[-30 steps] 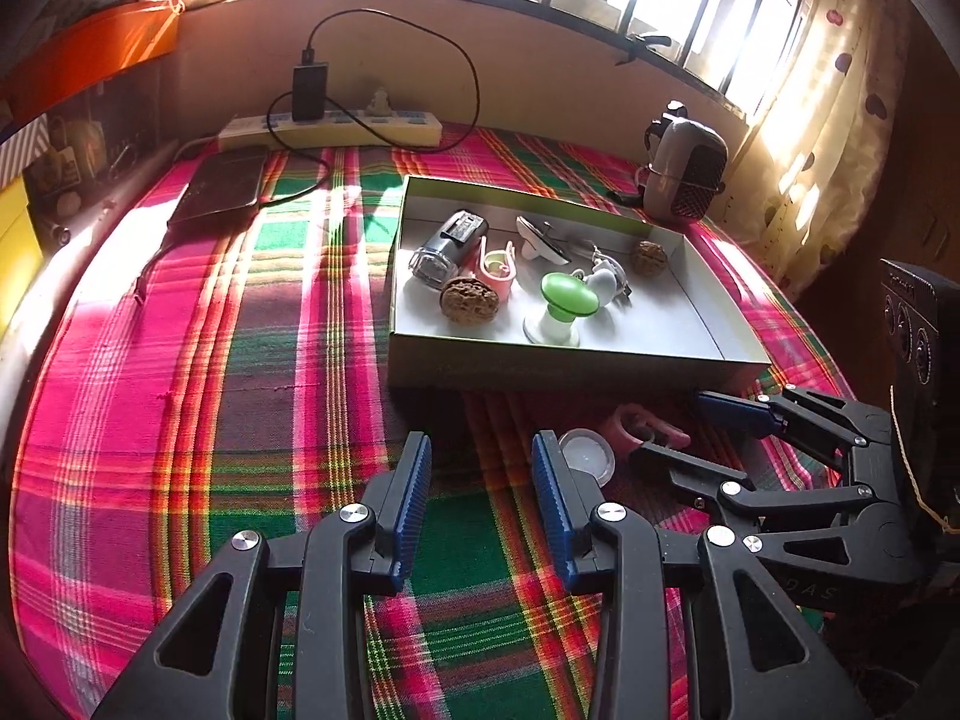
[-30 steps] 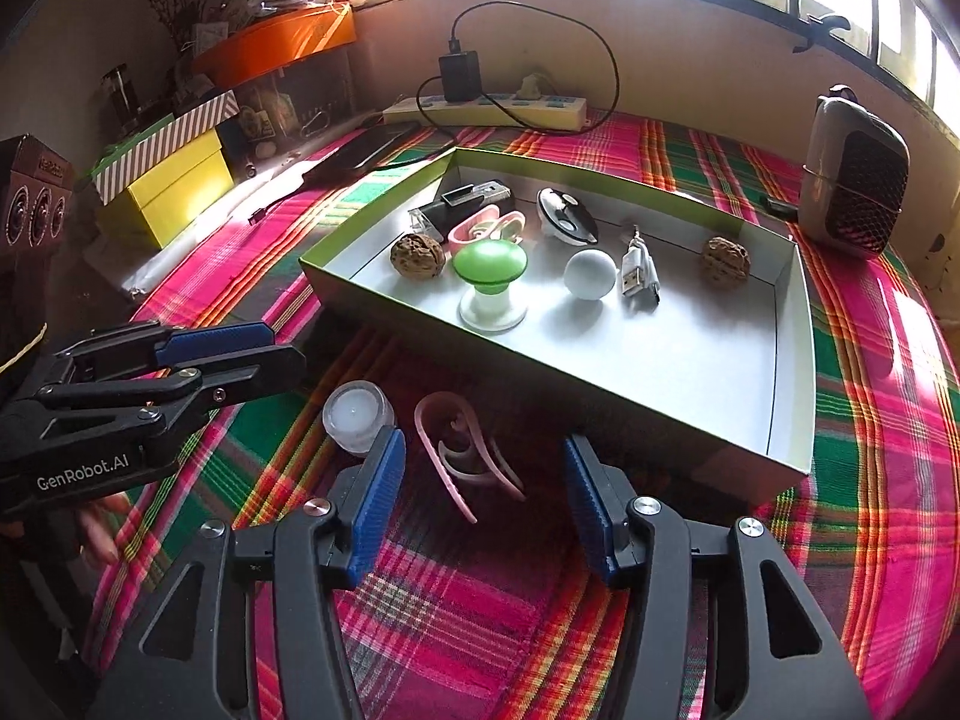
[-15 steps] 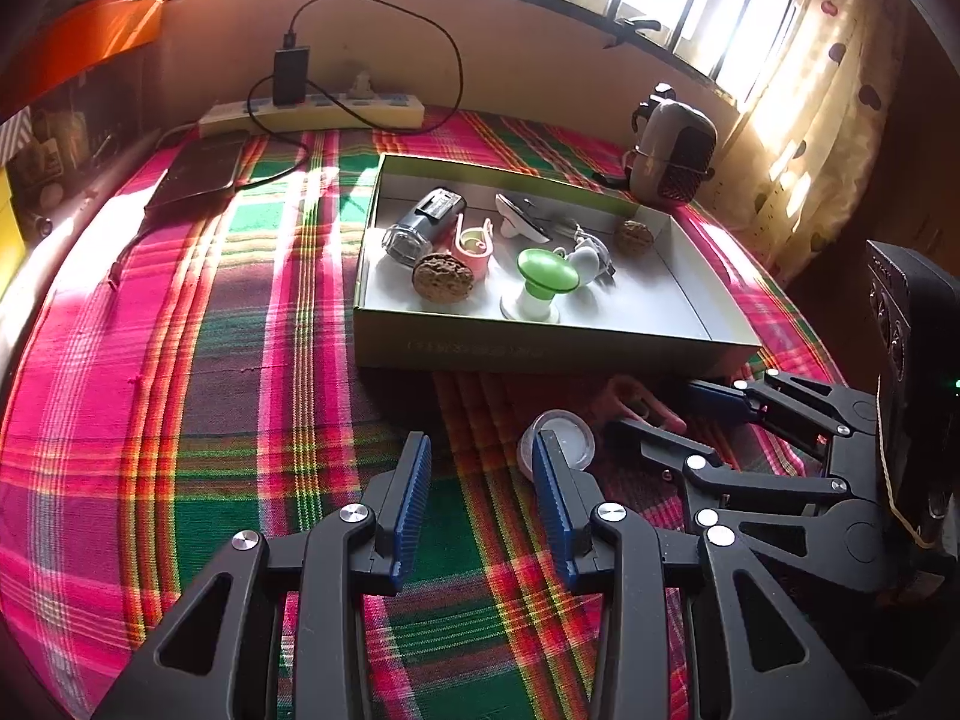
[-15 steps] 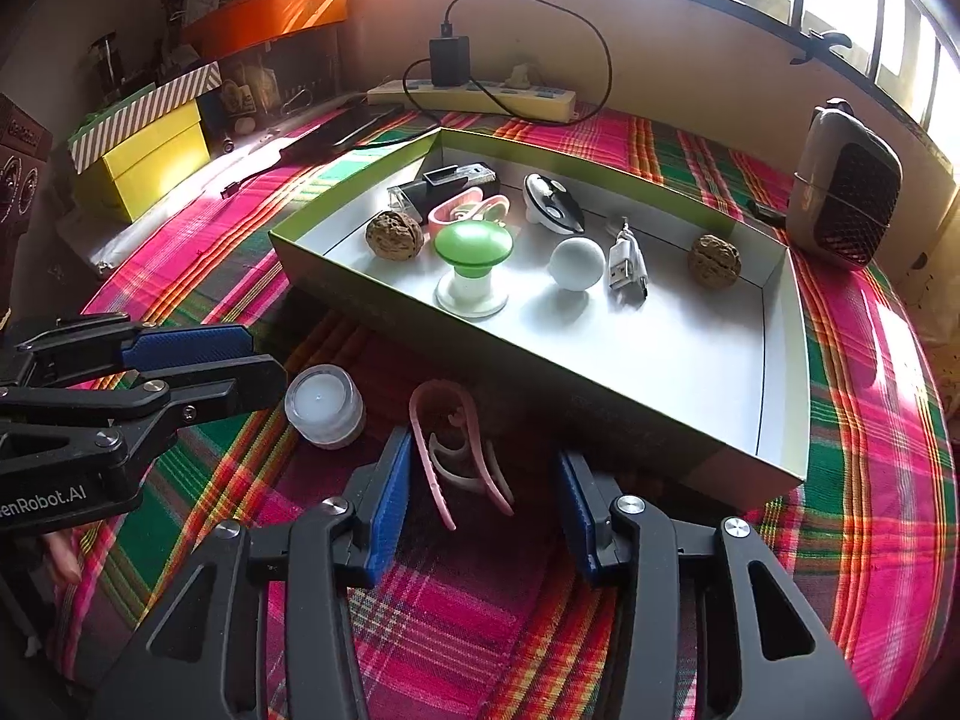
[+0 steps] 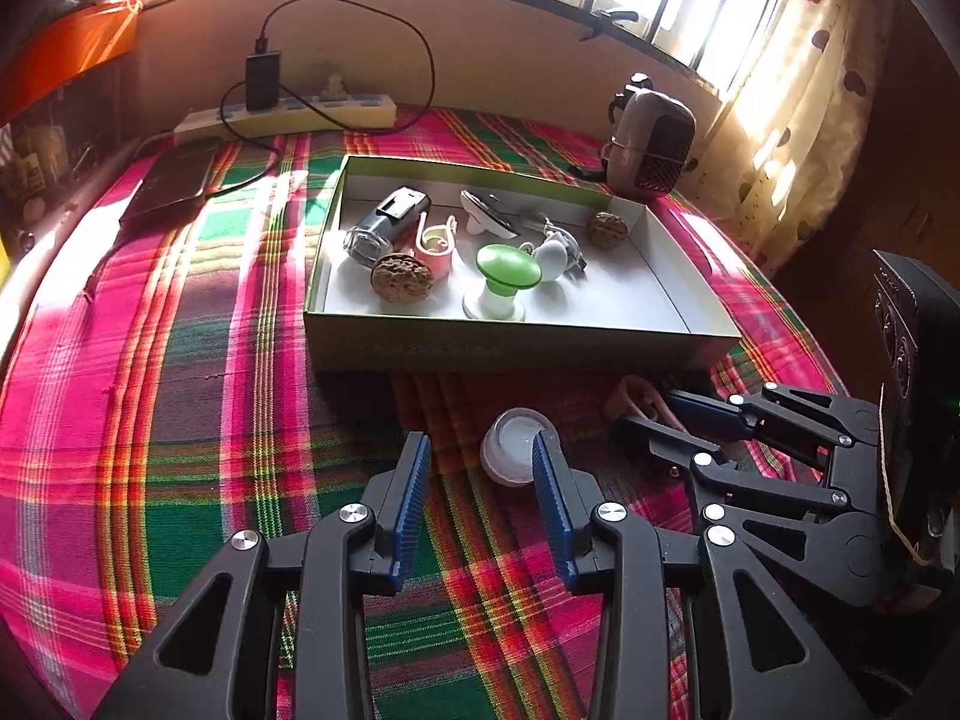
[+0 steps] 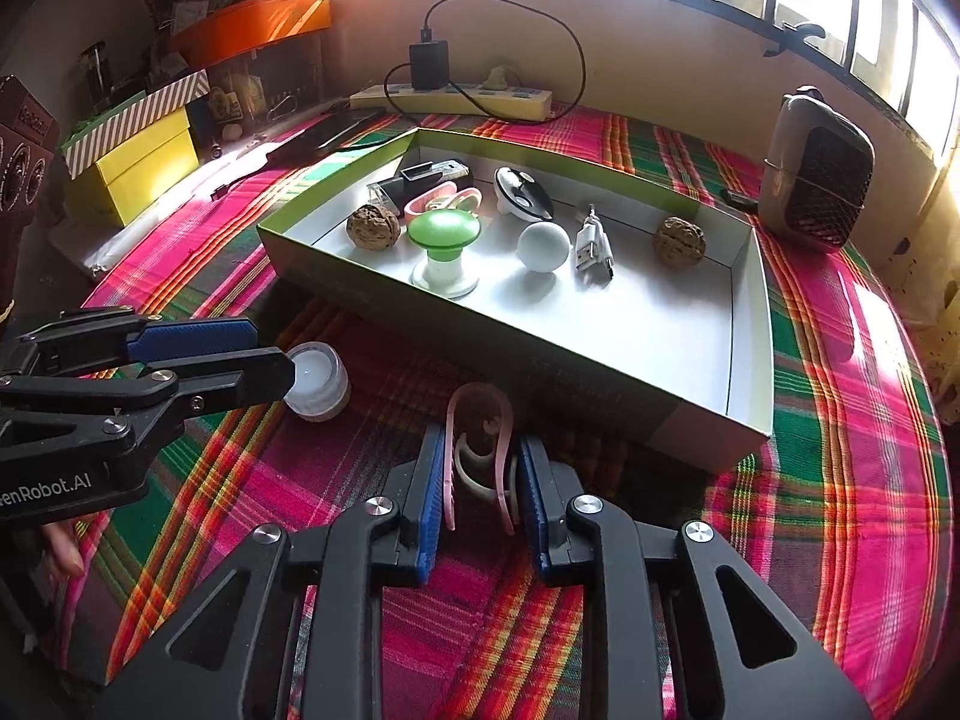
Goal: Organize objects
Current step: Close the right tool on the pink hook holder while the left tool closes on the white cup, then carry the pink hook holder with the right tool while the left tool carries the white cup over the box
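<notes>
A pink clip (image 6: 480,387) lies on the plaid cloth in front of the open box (image 6: 744,330). My right gripper (image 6: 480,450) is closing, and its blue pads press the clip's two sides. The left wrist view shows this gripper (image 5: 651,414) on the clip (image 5: 636,390) at the right. A small white jar (image 5: 510,441) stands on the cloth just ahead of my left gripper (image 5: 480,450), close to its right fingertip. This gripper is open and grips nothing. From the right wrist view, the left gripper (image 6: 270,354) reaches the jar (image 6: 318,381) from the left.
The box (image 5: 510,348) holds two walnuts, a green-topped knob (image 5: 504,270), a white ball, a USB plug, another pink clip and a dark gadget. Behind it lie a power strip (image 5: 288,114) with a charger and cable, and a dark flat device (image 5: 174,180). A small heater (image 6: 819,174) stands at the right, yellow boxes (image 6: 144,162) at the left.
My right gripper has closed from wide open onto the pink clip. The left gripper has crept toward the white jar, still open.
</notes>
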A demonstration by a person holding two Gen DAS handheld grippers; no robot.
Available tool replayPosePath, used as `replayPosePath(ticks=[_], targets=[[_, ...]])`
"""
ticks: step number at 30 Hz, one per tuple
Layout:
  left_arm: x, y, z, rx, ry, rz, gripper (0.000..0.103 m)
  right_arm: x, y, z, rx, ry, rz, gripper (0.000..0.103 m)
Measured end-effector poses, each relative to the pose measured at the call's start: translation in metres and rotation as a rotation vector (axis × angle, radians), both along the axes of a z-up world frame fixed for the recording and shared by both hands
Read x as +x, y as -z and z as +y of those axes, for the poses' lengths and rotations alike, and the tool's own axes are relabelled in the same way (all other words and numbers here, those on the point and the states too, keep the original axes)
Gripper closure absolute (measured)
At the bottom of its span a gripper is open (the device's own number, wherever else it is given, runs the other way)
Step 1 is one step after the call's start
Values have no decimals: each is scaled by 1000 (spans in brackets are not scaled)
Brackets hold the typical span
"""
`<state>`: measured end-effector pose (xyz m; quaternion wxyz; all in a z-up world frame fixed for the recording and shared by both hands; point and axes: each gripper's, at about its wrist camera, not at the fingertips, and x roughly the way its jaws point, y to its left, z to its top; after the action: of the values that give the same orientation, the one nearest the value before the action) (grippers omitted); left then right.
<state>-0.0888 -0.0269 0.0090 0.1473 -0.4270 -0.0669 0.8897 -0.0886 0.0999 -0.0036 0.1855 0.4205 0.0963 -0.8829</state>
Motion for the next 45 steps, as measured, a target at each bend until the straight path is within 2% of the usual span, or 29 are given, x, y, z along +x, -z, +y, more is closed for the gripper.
replayPosePath(ticks=[13,26,29,33,45], targets=[[-8,7,22,-41,49,-17,67,10,-4,21,-21,55,0,79],[-10,7,24,-64,24,-7,67,10,-1,26,-29,66,-11,79],[-11,8,24,-73,21,-4,68,10,-1,27,-32,69,-12,79],[-10,8,24,-96,11,1,76,10,0,28,-33,67,-15,79],[-11,8,23,-88,6,3,77,9,0,28,-33,66,-15,79]])
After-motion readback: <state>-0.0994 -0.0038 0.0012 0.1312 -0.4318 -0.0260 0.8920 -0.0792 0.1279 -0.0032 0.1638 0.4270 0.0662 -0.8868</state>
